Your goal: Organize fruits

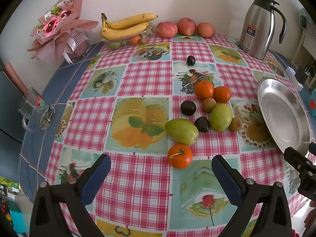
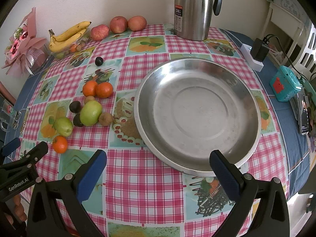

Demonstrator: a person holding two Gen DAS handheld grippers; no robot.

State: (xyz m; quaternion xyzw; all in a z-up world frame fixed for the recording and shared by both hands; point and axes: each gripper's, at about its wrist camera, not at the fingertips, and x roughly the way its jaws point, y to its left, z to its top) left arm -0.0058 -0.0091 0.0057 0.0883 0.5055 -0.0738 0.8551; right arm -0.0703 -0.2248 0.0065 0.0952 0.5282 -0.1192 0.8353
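Note:
Loose fruit lies on the checked tablecloth: a near orange [image 1: 179, 156], two green fruits [image 1: 181, 131] [image 1: 220, 117], two more oranges [image 1: 204, 89], dark plums [image 1: 188, 107], small brown fruits [image 1: 209, 104]. The same group shows in the right wrist view [image 2: 90, 113]. An empty steel bowl [image 2: 197, 114] stands to the fruit's right; its rim shows in the left wrist view [image 1: 264, 106]. My left gripper [image 1: 161, 165] is open and empty, just short of the near orange. My right gripper [image 2: 158, 161] is open and empty at the bowl's near rim.
Bananas [image 1: 126, 26] on a clear fruit box and three apples [image 1: 166, 29] line the back wall. A steel thermos jug [image 2: 194, 9] stands behind the bowl. A bouquet [image 1: 59, 25] and glass mug [image 1: 35, 110] are at left; a charger [image 2: 258, 49], teal box [image 2: 285, 86] and phone at right.

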